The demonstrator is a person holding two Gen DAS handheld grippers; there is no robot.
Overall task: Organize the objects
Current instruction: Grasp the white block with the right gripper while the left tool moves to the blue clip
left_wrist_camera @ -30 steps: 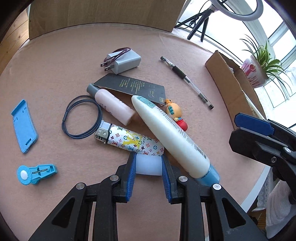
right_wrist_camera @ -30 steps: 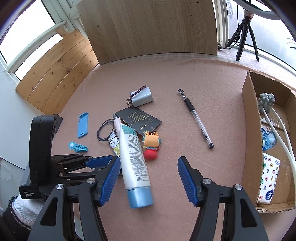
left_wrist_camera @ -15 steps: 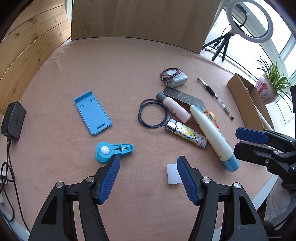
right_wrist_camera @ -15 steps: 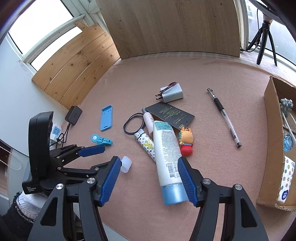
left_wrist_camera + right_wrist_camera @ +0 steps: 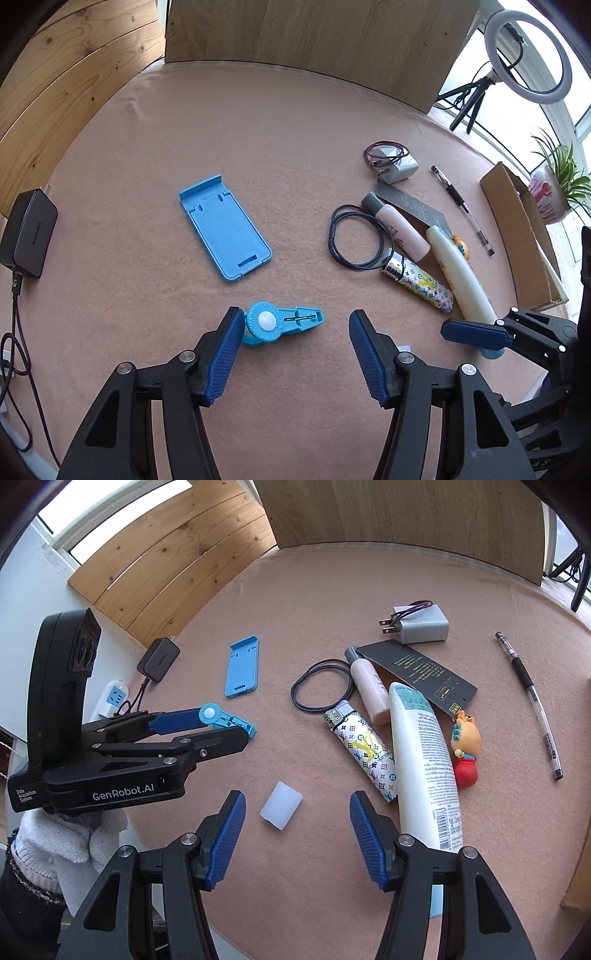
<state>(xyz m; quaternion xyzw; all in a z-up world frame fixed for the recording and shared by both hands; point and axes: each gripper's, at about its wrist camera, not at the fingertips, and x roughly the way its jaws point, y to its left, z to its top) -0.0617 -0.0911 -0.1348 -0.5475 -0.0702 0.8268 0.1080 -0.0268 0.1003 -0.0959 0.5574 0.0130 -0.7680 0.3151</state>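
A small translucent white cap (image 5: 280,805) lies on the pink table cover between the blue pads of my right gripper (image 5: 295,834). Its jaws are closing and stand clear of the cap on both sides. My left gripper (image 5: 295,354) hangs over a blue round-headed clip (image 5: 275,325), which lies close to the left pad. Those jaws are closing too, and nothing is pressed between them. In the right wrist view the left gripper (image 5: 229,727) reaches in from the left above the same clip (image 5: 210,712).
A white lotion tube (image 5: 424,760), patterned lighter (image 5: 365,753), pink bottle (image 5: 369,686), black card (image 5: 421,668), toy keychain (image 5: 467,749) and black hair tie (image 5: 321,690) lie bunched together. Charger (image 5: 421,626), pen (image 5: 532,701) and blue phone stand (image 5: 225,229) lie apart. A cardboard box (image 5: 517,236) stands right.
My left gripper let go of the white cap, opened and drew back left over the blue clip. My right gripper shifted left from the lotion tube to sit around the cap.
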